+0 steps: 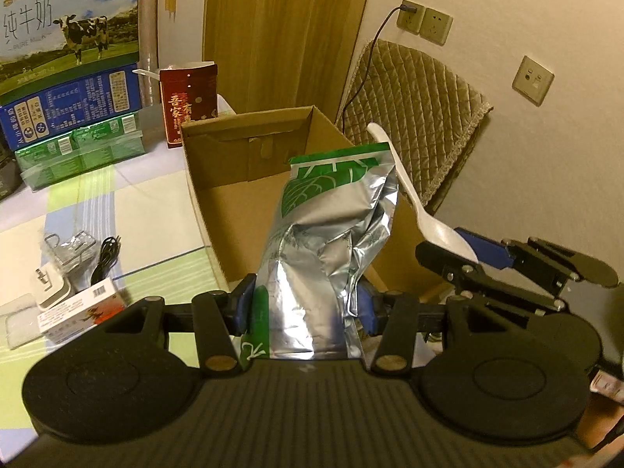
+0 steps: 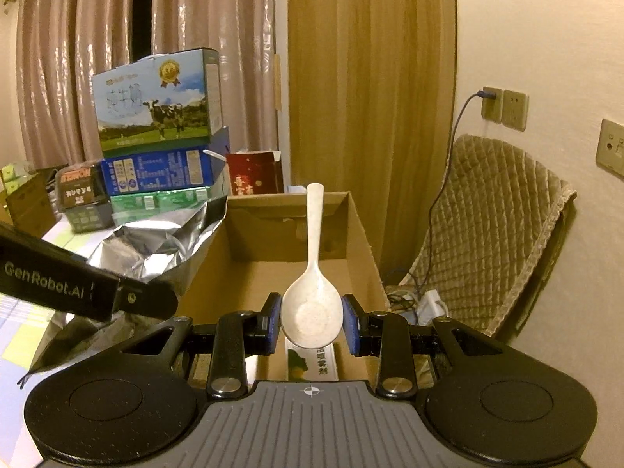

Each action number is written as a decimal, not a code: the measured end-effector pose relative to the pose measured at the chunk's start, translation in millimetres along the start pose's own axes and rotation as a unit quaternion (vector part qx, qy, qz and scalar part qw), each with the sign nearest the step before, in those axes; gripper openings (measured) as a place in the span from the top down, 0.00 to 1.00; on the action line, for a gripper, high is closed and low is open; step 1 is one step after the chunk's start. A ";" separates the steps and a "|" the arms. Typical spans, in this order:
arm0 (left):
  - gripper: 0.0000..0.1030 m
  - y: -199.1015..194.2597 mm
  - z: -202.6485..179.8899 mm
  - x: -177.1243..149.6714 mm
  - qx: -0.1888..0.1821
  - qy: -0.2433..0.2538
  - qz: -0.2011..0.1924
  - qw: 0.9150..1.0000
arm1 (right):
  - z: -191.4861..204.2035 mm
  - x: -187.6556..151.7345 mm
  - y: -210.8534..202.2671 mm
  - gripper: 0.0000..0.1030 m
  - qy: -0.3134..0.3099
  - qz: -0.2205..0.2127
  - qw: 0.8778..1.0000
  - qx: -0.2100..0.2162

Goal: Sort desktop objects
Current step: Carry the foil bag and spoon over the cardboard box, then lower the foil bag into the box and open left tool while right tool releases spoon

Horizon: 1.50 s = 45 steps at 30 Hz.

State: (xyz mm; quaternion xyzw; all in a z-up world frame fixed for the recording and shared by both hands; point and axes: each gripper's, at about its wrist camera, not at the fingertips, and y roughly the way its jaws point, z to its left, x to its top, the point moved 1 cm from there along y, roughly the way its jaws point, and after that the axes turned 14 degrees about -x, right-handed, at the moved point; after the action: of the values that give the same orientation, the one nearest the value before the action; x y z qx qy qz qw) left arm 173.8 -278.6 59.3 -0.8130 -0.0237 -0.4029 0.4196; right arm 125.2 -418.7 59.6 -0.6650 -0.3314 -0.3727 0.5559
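Left claw (image 1: 306, 306) pinches a foil pouch (image 1: 331, 234), right claw (image 2: 311, 324) a white spoon (image 2: 312, 304), both over the cardboard box (image 1: 218, 179); table (image 1: 156, 210) clutter remains unsorted.

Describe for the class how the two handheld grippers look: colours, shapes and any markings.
Both the left gripper and the right gripper are matt black, with blue finger pads, two round black discs flanking a ribbed grey base, and brass-coloured pivot pins. White lettering, GenRobot.AI, runs along the left gripper's side. No cables or sleeves show.
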 end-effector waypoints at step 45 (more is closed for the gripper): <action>0.52 29.0 41.3 19.3 0.010 -0.058 -0.037 0.998 | -1.0 -1.9 57.0 0.71 -0.006 0.040 0.999 -0.004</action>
State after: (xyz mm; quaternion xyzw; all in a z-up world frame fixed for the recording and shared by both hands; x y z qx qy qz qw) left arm 223.9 -274.1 39.8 -0.8292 -0.0823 -0.3706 0.4102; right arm 172.9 -429.0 29.9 -0.6819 -0.3064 -0.3473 0.5661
